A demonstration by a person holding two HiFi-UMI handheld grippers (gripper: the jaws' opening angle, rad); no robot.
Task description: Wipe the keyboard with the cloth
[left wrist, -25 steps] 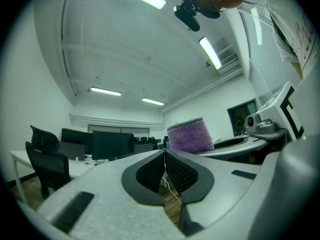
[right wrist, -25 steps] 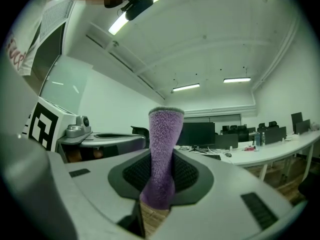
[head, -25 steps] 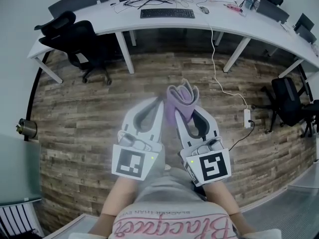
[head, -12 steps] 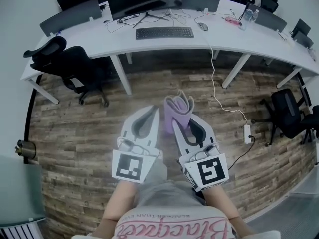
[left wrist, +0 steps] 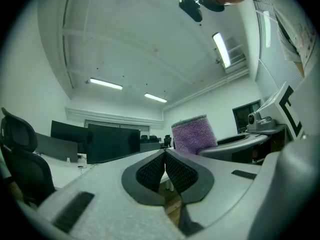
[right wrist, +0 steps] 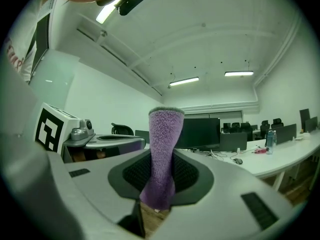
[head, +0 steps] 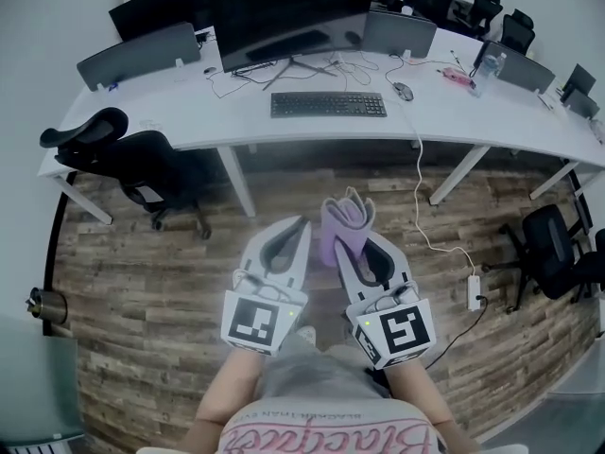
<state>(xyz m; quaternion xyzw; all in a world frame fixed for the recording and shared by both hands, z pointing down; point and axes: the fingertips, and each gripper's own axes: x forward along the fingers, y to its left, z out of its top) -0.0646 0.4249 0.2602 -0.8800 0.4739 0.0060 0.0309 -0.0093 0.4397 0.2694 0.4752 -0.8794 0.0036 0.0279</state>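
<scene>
Since half a second ago the white desk [head: 189, 112] has slid down the head view and looms larger, so that the keyboard [head: 328, 105] lies lower in the picture and the dark monitor [head: 284, 12] behind it shows whole; the two grippers keep their places side by side low in that view, and the cloth [head: 346, 220] is still in the right one; the left gripper [head: 302, 225] has its jaws brought together with nothing between them, their black ribbed pads [left wrist: 150, 170] meeting at the tip; the right gripper [head: 340, 244] has its jaws clamped on the cloth, over the plank-patterned wooden floor [head: 142, 253] and well apart from the keyboard; the cloth is purple and fuzzy like towelling, folded into a narrow band with looped folds at its far end; its long axis runs along the jaws, and its free end sticks out past the tips toward the desk; in the right gripper view it rises as an upright strip from between the pads; the keyboard is black, flat and rectangular, its long axis along the desk's front edge, before the monitor's stand, with a mouse [head: 405, 91] near its right end; a black office chair [head: 123, 154] stands at the desk's left.
</scene>
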